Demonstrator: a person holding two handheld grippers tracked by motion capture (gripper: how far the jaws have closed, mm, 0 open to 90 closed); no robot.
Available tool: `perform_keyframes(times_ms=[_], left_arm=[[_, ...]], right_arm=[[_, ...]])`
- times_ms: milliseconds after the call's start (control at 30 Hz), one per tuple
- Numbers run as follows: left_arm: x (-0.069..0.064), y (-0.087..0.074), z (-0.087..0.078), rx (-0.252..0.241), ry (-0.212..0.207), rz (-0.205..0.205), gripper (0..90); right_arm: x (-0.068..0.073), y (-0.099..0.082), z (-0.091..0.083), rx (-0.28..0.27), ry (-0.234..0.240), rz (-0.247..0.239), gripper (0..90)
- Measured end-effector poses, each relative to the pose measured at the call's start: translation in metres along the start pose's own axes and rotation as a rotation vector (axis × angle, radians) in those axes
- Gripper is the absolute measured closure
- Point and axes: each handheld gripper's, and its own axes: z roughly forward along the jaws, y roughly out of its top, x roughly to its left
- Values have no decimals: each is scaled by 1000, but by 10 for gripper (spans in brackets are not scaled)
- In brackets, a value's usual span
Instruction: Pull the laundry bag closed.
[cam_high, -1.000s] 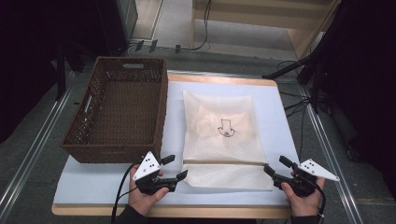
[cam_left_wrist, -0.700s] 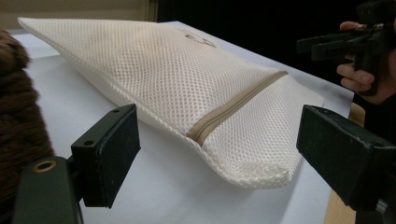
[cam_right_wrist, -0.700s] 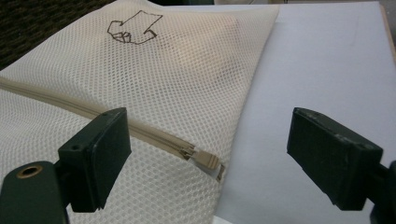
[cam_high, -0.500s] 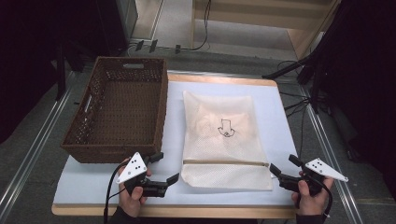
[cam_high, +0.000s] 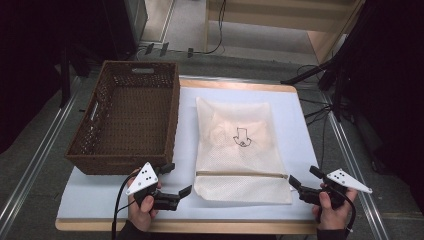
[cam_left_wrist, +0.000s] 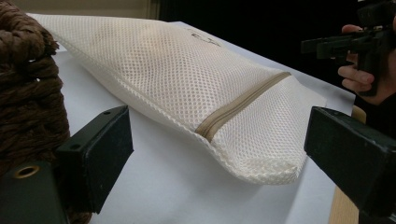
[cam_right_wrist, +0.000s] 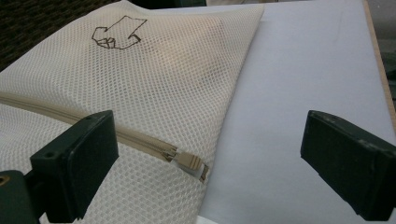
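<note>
Basket: brown woven wicker basket (cam_high: 125, 117), left of the bag.
Left gripper (cam_high: 175, 180): empty jaws just opened wide, beside bag's near-left corner.
Bag: cream mesh zip bag (cam_high: 240, 145), flat on white mat (cam_high: 100, 192).
Right gripper (cam_high: 302, 181): jaws apart, empty, by zip pull (cam_right_wrist: 189, 163).
Tip: pinch both near corners evenly.

The high view looks forward and down from above the near edge of the counter (cam_high: 100, 200), taking in its whole top, the wicker basket (cam_high: 127, 117) at far left and the floor beyond. The left gripper view sits low, close to the counter surface, beside the basket's near corner, and faces right across the mesh bag (cam_left_wrist: 187, 88) toward the right gripper (cam_left_wrist: 348, 44). The right gripper view is also low and close, at the bag's near right corner, facing left and far over it. All three views share the bag's zipper (cam_right_wrist: 116, 140) end.
</note>
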Motion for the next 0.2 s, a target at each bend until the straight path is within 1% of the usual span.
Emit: perform_keyframes(times_ms=[200], left_arm=[[-2,-2,3,14,-3,20,73]], right_arm=[[0,0,-1,-1,-8,1,60]])
